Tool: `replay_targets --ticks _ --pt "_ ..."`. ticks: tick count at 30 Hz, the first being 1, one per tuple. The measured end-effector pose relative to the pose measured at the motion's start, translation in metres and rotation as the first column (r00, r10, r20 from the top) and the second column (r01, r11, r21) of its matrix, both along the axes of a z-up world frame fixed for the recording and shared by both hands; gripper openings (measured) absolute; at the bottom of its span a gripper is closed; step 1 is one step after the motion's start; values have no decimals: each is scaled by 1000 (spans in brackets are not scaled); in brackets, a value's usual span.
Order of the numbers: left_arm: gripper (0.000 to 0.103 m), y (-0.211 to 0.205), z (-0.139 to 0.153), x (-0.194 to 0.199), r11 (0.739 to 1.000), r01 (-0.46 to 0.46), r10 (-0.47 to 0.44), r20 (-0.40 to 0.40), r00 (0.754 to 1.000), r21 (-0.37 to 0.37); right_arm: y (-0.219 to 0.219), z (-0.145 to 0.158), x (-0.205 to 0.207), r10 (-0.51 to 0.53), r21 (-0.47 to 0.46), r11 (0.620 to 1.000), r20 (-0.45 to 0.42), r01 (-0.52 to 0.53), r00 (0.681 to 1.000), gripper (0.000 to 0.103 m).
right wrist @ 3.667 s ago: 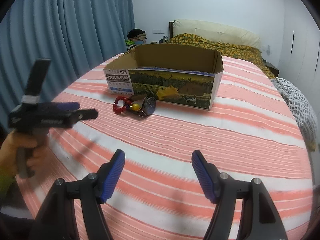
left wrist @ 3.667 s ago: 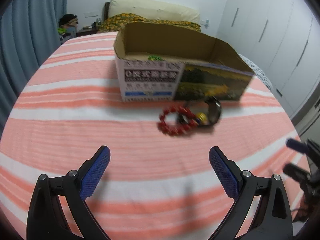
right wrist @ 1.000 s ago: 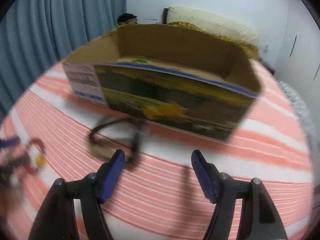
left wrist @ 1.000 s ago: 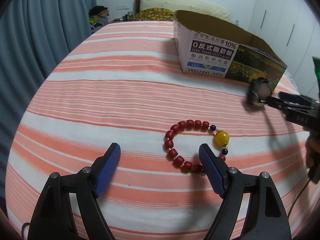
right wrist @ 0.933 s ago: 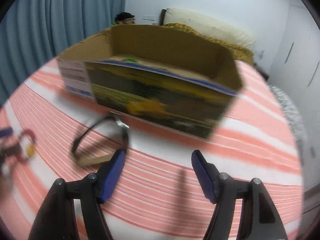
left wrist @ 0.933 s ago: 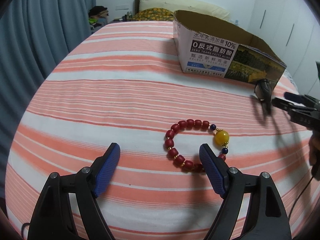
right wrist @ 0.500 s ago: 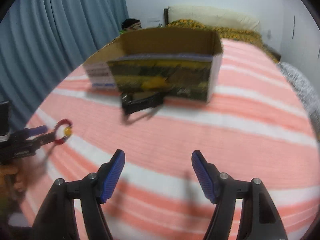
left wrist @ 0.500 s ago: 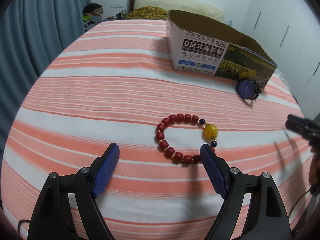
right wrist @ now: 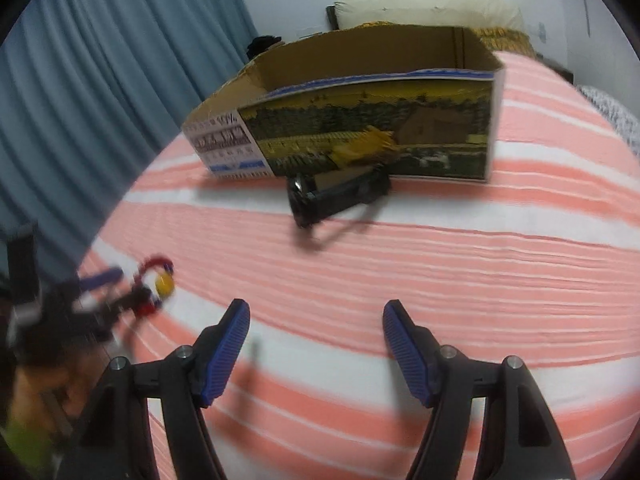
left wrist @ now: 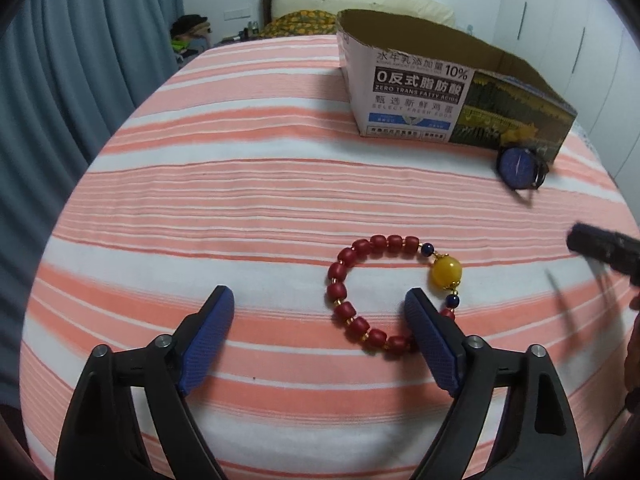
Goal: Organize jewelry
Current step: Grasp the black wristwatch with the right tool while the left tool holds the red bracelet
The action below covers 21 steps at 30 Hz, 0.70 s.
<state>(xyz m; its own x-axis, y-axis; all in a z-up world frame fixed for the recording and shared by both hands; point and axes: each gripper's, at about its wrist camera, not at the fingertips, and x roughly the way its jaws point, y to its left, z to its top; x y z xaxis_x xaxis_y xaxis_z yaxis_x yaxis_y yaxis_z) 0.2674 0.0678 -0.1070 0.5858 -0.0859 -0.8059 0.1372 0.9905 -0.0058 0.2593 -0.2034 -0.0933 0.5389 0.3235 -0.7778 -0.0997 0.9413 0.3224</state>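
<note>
The left gripper [left wrist: 320, 328] has just been opening, fingers wide, bead bracelet [left wrist: 394, 290] lying free mid-bed. The right gripper [right wrist: 316, 336], open too, has left the watch [right wrist: 336, 194] by the box [right wrist: 360, 120]. Neither is boxed yet.

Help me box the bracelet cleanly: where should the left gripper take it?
Probably from above, on the red-bead arc opposite the amber bead. The bracelet lies flat as an open loop, so one of the fingers can drop inside and one outside, pinching the strand across.

Bracelet [left wrist: 394, 294] partly hidden behind a finger, box [right wrist: 360, 120] interior unseen — watch [right wrist: 336, 196] motion-blurred
</note>
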Motion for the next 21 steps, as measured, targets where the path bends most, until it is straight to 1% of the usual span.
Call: replay_targets --ticks 1,4,6,8,9,10,12,13,14,16,18,19,20,21 --pt "90 0 0 0 1000 -1 1 0 1000 0 3 0 7 -14 40 999 -1 14 1000 71" --pt "92 1 -1 0 1000 -7 7 1 1000 -1 10 -2 25 -79 111 991 -8 79 997 71" --pt "92 1 0 0 1000 -10 10 2 1000 1 13 -1 36 -133 135 982 -6 133 991 71" --pt "92 1 0 -1 1000 -14 14 3 1000 3 15 0 43 -186 137 973 -10 186 982 71" --pt "92 2 1 -1 1000 -14 14 3 1000 3 15 -2 47 -215 127 968 -14 215 976 71" --pt "92 2 1 -1 1000 -13 13 3 1000 2 15 -3 49 -247 98 964 -20 248 969 71" --pt "92 3 1 -1 1000 -12 12 2 1000 -2 14 -3 46 -260 65 963 -9 260 966 71" --pt "92 2 1 -2 1000 -12 12 3 1000 -3 11 -1 40 -279 18 960 -2 279 960 71" --pt "92 2 1 -2 1000 -12 12 4 1000 -4 7 -1 34 -292 -2 957 3 292 957 71" --pt "92 2 1 -2 1000 -13 13 4 1000 -2 -3 -1 22 -289 -9 957 16 289 957 71" --pt "92 1 1 -2 1000 -11 11 3 1000 -2 -14 0 9 -288 -69 955 27 289 957 71" --pt "92 1 1 -2 1000 -9 9 2 1000 -3 -18 1 5 -276 -77 958 28 277 961 71" --pt "93 0 0 -1 1000 -3 3 -2 1000 -4 -20 2 3 -258 -64 964 29 260 966 71" --pt "93 -1 0 0 1000 1 -1 -3 1000 -4 -19 3 4 -224 -32 974 27 225 974 72"
